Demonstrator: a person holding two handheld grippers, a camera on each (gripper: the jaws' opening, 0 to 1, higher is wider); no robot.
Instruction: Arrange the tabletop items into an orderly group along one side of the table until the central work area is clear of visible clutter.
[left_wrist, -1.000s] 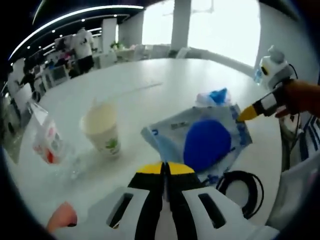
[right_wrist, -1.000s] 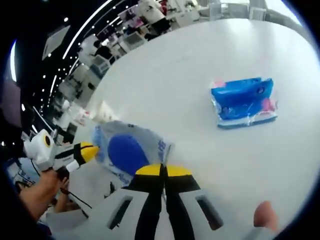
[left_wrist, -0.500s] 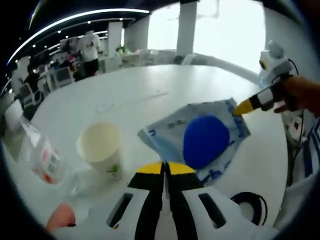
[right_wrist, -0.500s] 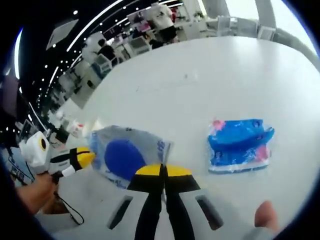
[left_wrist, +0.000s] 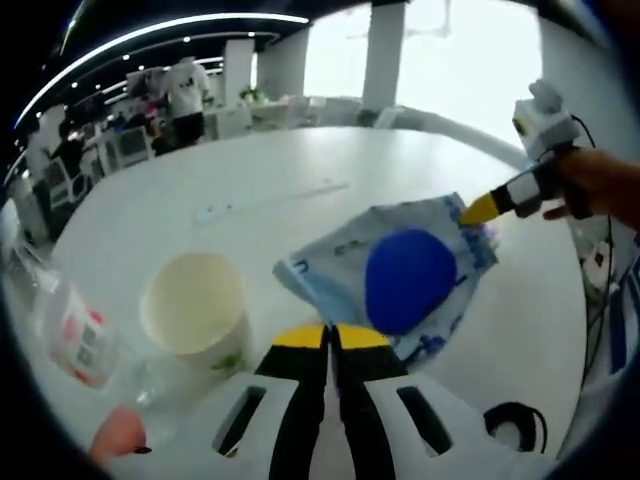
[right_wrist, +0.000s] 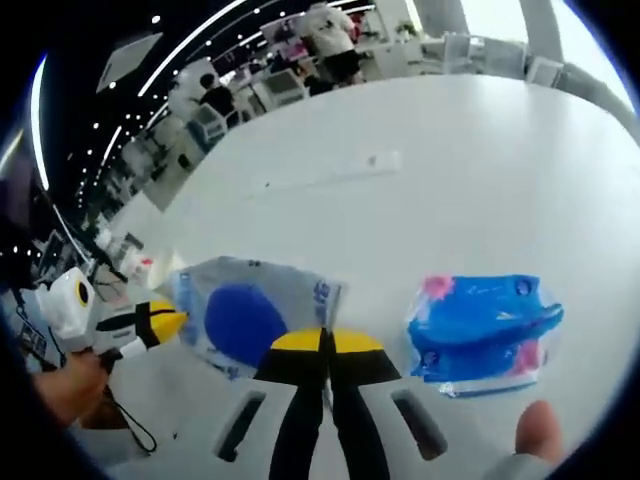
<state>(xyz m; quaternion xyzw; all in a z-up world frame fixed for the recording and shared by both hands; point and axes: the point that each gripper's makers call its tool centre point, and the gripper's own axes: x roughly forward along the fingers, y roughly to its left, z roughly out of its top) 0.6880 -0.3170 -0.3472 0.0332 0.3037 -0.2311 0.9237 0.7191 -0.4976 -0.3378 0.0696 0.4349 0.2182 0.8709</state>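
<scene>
The clear bag with the blue disc (left_wrist: 412, 278) lies flat on the white surface (left_wrist: 250, 180), just beyond my left tongs (left_wrist: 327, 337), whose yellow-tipped jaws are pressed together with nothing between them. In the left gripper view a cream paper cup (left_wrist: 195, 312) stands upright to the left of the bag, close to it but apart, and a clear plastic bottle with a red-and-white label (left_wrist: 75, 335) sits farther left, near the edge of the surface. A black cable loop (left_wrist: 517, 428) rests at the near right. The right tongs (left_wrist: 483, 208) come in from the right, held by a hand (left_wrist: 603, 185), their yellow tip at the far right corner of the bag; I cannot tell whether it touches.

In the right gripper view my right tongs (right_wrist: 325, 341) are clenched too, empty, over the near edge of the same bag (right_wrist: 245, 312). A blue tissue pack (right_wrist: 480, 328) lies to the right of the bag, apart from it. The left tongs (right_wrist: 160, 321) point at the bag's left edge.
</scene>
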